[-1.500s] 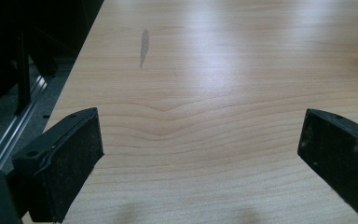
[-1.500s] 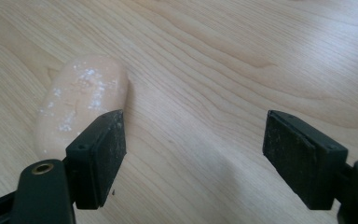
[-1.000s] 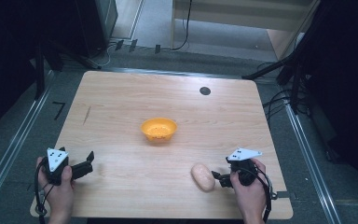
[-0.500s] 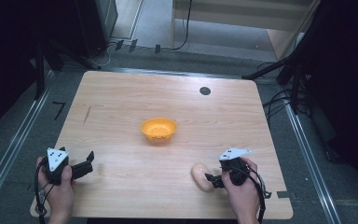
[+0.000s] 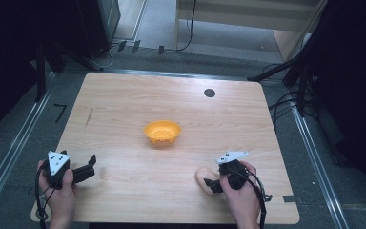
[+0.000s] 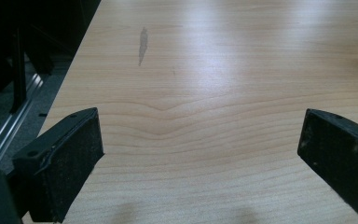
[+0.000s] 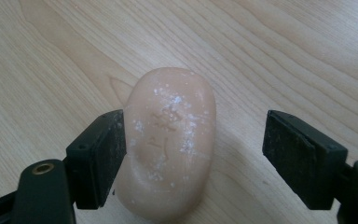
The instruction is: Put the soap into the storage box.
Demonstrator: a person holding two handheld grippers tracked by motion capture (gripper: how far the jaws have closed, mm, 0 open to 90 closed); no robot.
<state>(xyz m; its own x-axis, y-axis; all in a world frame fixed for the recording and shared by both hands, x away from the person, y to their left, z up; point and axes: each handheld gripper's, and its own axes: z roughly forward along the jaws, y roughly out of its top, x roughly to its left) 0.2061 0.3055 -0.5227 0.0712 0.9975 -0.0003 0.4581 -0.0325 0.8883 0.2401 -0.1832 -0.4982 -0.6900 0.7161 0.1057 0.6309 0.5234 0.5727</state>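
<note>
The right gripper [image 5: 213, 182] sits low at the near right of the wooden table [image 5: 124, 109], jaws spread wide, and the peach-coloured soap bar [image 7: 170, 142] lies flat on the wood between them. In the right gripper view the bar is off-centre: its left flank is right up against the left jaw, possibly touching, though the angle makes that hard to call, while a clear strip of bare table separates it from the right jaw. That close view also picks out a faint stamped mark and white specks on the soap's top, detail the high view cannot offer; there the soap [image 5: 203, 177] is just a pale lump half tucked behind the right hand [image 5: 240, 198].

Over at the near left corner, the left gripper [image 5: 89, 167] rests in the left hand [image 5: 62, 198], well apart from the soap. Its own view has the jaws standing wide open over bare wood, with a dark smudge [image 6: 143, 44] further up the board. The high view adds an orange bowl [image 5: 162, 132] at mid-table and a small black disc [image 5: 209, 93] near the far edge.
</note>
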